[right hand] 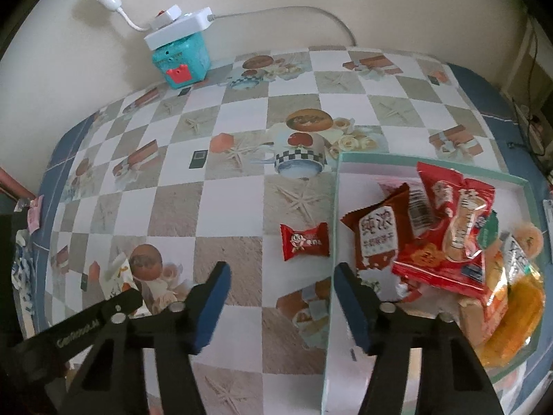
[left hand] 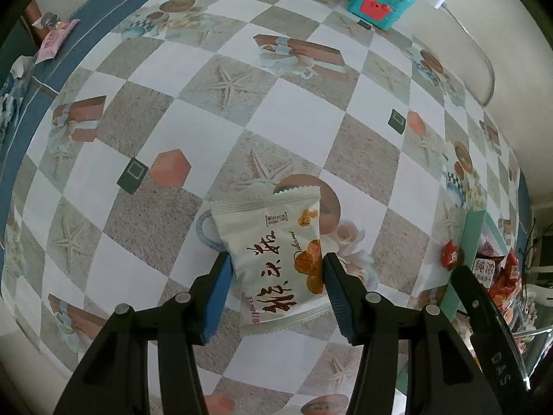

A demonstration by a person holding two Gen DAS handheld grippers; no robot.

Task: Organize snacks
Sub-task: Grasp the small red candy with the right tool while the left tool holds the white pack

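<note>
We pinch the white snack packet [left hand: 273, 256] in our left gripper [left hand: 276, 269]; our right gripper [right hand: 280, 287] fingers are spread, empty, above the tabletop [right hand: 235, 207].

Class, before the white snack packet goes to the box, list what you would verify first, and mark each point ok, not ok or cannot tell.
1. White snack packet sits between the left gripper fingers: ok.
2. Fingers press its edges firmly: cannot tell.
3. Right gripper holds nothing, straddling the box's near wall: ok.
4. Green-rimmed box has free floor for another packet: ok, near corner bare.
5. Small red candy packet already in the box: not ok, on the tablecloth beside it.
</note>
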